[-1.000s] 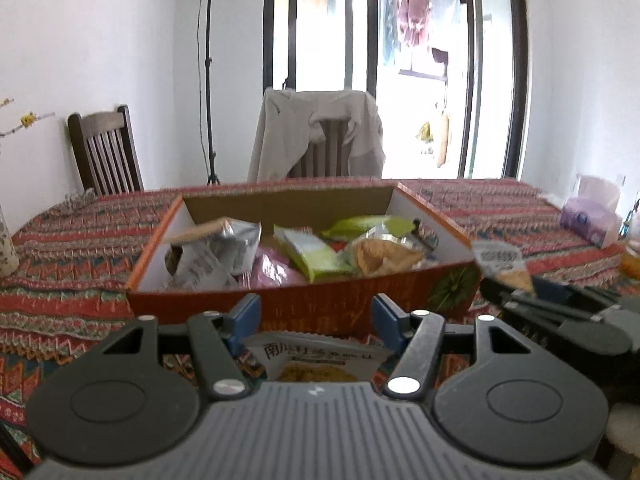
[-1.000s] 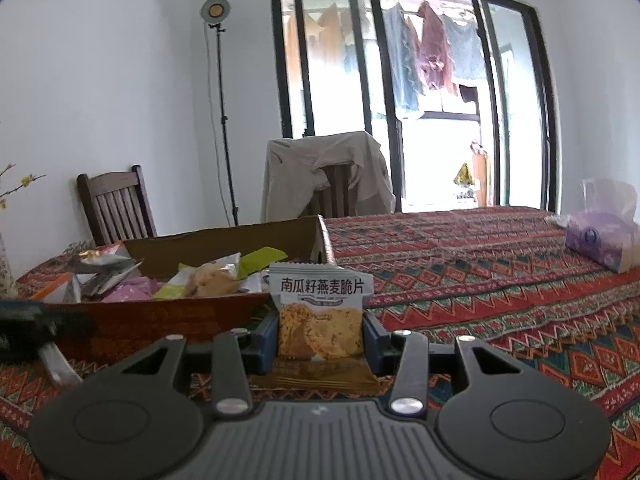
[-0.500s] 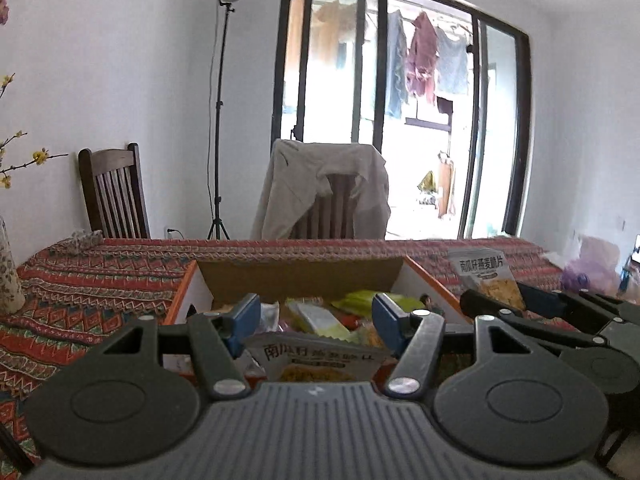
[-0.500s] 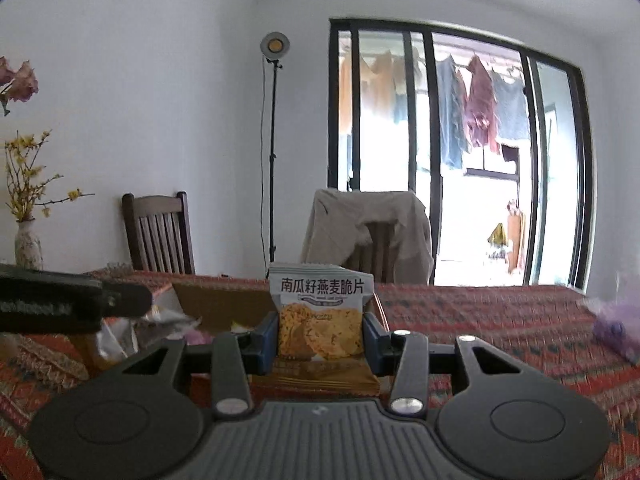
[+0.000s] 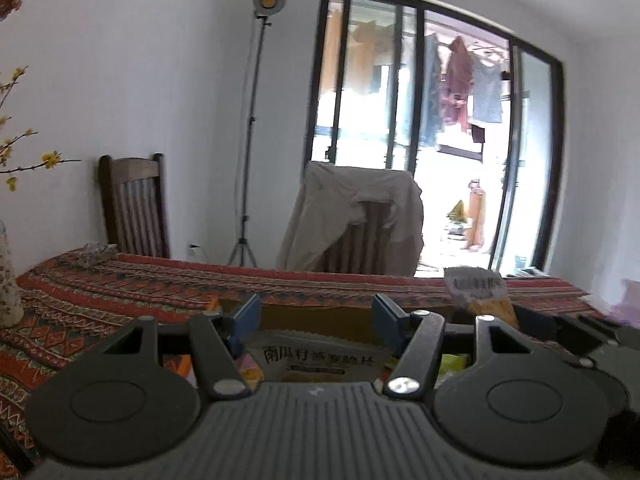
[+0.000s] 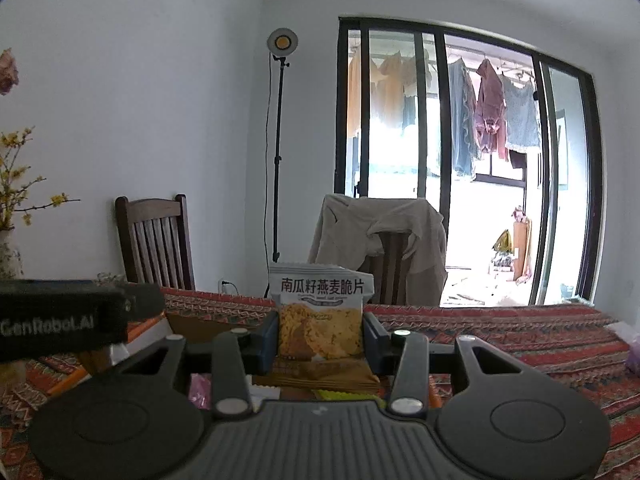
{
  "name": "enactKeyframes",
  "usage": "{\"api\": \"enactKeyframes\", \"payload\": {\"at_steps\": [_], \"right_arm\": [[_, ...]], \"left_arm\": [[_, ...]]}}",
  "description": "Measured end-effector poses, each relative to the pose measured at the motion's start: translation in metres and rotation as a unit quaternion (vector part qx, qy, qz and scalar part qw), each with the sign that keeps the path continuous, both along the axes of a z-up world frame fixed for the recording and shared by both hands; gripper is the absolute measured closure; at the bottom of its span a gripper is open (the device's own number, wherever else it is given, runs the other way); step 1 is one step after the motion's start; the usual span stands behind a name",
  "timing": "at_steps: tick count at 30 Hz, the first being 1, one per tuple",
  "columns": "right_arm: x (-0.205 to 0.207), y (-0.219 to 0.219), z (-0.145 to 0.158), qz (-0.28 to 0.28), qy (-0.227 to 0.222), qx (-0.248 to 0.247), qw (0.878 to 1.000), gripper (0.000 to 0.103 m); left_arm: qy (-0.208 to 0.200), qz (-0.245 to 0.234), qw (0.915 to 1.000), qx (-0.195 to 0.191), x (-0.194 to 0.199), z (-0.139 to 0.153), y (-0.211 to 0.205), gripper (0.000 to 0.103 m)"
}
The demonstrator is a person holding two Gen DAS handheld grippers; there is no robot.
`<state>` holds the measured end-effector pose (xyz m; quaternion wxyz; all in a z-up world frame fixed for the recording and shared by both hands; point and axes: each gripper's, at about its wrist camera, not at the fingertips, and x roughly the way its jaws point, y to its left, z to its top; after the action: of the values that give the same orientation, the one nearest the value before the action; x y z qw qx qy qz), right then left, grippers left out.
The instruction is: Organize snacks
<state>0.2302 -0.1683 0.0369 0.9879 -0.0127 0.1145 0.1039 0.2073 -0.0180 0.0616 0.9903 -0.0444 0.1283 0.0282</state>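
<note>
My right gripper (image 6: pixel 320 334) is shut on an upright white and yellow oat-crisp snack packet (image 6: pixel 320 316), held over the cardboard snack box (image 6: pixel 188 326). My left gripper (image 5: pixel 316 320) holds a like packet (image 5: pixel 320 356) lying flat between its blue pads, above the same box (image 5: pixel 320 316). Only the box's far wall and a few wrappers show below the grippers. In the left wrist view the right gripper's packet (image 5: pixel 480 294) shows at the right. In the right wrist view the left gripper's black body (image 6: pixel 72 320) fills the left edge.
The table has a red patterned cloth (image 6: pixel 500 332). A wooden chair (image 6: pixel 154 240) and a chair draped with a beige jacket (image 6: pixel 380 236) stand behind it. A vase with yellow flowers (image 6: pixel 8 248) is at the far left. A purple tissue pack (image 5: pixel 628 300) lies at the right.
Both grippers have risen and tilted up with their packets, so the box has dropped to the bottom of both views. The right gripper has moved left, over the box.
</note>
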Motion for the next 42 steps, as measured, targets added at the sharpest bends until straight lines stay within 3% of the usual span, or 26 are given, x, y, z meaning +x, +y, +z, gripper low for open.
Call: {"api": "enactKeyframes", "payload": {"at_steps": [13, 15, 18, 20, 24, 32, 42], "right_arm": [[0.025, -0.003, -0.041, 0.003, 0.051, -0.006, 0.999, 0.06], [0.024, -0.004, -0.042, 0.003, 0.055, -0.004, 0.998, 0.059], [0.024, -0.008, -0.044, 0.002, 0.062, 0.001, 0.998, 0.032], [0.023, -0.009, -0.043, 0.005, 0.063, 0.005, 0.998, 0.014], [0.022, -0.016, -0.041, 0.009, 0.064, 0.022, 0.998, 0.0], [0.018, -0.024, -0.015, 0.005, 0.066, 0.035, 0.997, 0.0], [-0.036, -0.034, 0.016, 0.012, 0.048, 0.012, 0.999, 0.0]], "left_arm": [[0.014, -0.007, 0.9999, -0.003, 0.021, -0.036, 0.017, 0.039], [0.019, -0.007, 0.9998, -0.008, 0.022, -0.039, 0.019, 0.023], [0.014, -0.003, 0.9997, -0.021, 0.02, -0.041, 0.023, 0.006], [0.002, 0.0, 0.9995, -0.032, 0.017, -0.04, 0.027, 0.0], [-0.013, 0.004, 0.9988, -0.047, 0.011, -0.037, 0.032, 0.0], [-0.028, 0.012, 0.9981, -0.054, -0.002, -0.012, 0.03, 0.0], [-0.028, 0.004, 0.9977, -0.062, -0.055, 0.015, 0.044, 0.0]]}}
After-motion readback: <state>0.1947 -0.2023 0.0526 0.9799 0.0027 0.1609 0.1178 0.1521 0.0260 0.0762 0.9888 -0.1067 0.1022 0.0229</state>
